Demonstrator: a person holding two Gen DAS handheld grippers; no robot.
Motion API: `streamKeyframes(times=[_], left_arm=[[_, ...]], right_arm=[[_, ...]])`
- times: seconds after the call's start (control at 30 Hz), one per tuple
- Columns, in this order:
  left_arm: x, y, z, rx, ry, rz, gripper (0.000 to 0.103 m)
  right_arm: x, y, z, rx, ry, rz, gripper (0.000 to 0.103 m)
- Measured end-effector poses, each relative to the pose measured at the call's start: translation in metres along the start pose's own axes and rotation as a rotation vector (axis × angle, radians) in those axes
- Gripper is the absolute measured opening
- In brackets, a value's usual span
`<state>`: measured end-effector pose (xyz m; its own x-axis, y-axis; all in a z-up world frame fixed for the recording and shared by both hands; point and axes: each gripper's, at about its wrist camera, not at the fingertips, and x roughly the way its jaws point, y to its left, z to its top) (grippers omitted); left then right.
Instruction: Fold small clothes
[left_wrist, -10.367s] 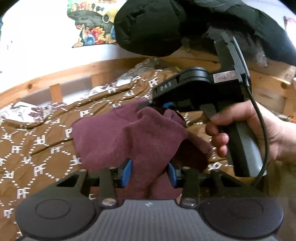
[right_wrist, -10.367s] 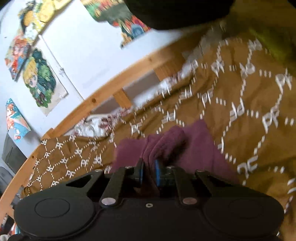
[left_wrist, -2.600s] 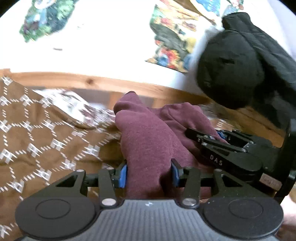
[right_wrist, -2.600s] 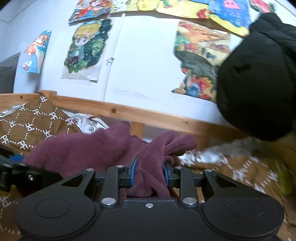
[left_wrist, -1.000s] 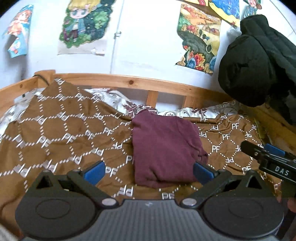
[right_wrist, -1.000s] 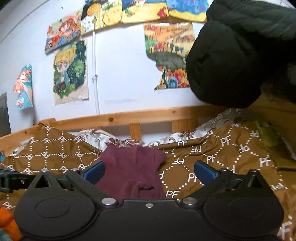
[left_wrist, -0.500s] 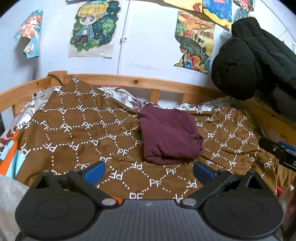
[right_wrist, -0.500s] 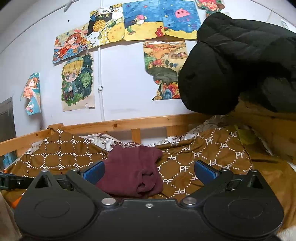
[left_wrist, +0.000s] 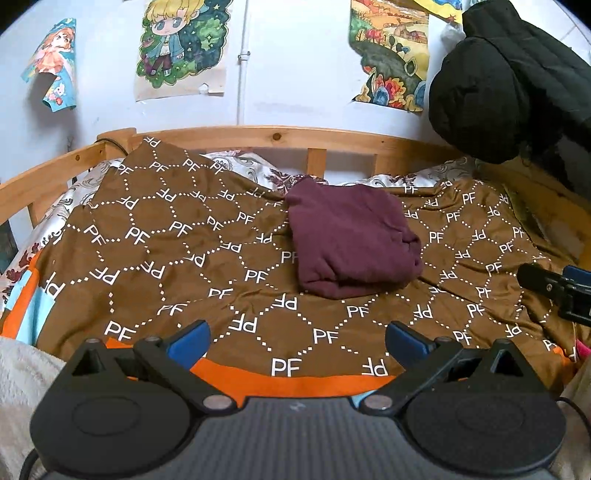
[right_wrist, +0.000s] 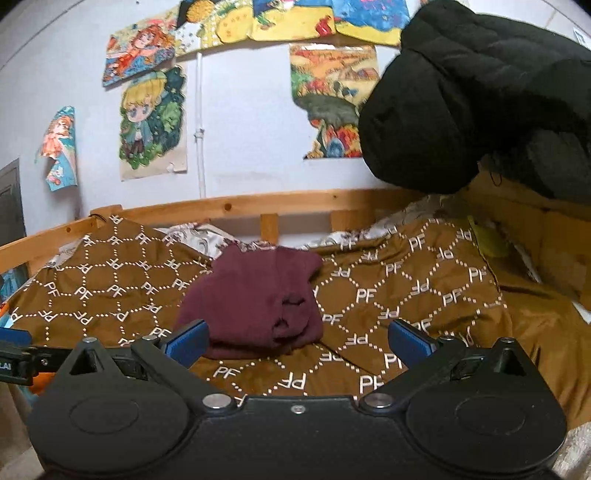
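Left gripper (left_wrist: 297, 338): we see its blue-padded fingers spread wide with nothing between them; it hangs over the near edge of the bed, well apart from the garment.
Right gripper (right_wrist: 297, 339): we see its fingers spread just as wide and empty; its left pad overlaps the garment's near corner in this view, but we cannot tell whether it touches.
Maroon garment (left_wrist: 351, 240): we find it folded into a compact, roughly square bundle, lying on the quilt toward the far side of the bed, close to the headboard rail.
Brown quilt (left_wrist: 166, 251): patterned with white "PF" letters and dotted hexagons, orange border along the near edge.
Wooden bed frame (left_wrist: 258, 134): runs along the far side, against the wall.
Black padded jacket (right_wrist: 480, 99): hangs at the upper right, above the bed.
Wall posters (right_wrist: 151, 122): cartoon pictures stuck above the frame.
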<state>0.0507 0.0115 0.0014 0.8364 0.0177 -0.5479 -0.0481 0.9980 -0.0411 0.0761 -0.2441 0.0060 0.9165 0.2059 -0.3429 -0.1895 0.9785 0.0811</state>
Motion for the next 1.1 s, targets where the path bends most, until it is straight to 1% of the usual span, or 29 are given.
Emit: streamKeyframes(times=[0.13,0.43,1.1], left_arm=[[-0.0001,-0.0007,-0.0008,0.001,0.003,0.002,0.102],[0.002,-0.0008,0.0004,0.002,0.011,0.006,0.102],[0.0043,-0.0013,0.0,0.008,0.021,0.006,0.102]], right_arm=[[0.0027,-0.0026,0.0,0.02,0.016,-0.007,0.102],[0.0049,-0.0023,-0.0002,0.015,0.029,-0.003,0.103],[0.0067,-0.0027,-0.0016,0.018,0.04,-0.003,0.103]])
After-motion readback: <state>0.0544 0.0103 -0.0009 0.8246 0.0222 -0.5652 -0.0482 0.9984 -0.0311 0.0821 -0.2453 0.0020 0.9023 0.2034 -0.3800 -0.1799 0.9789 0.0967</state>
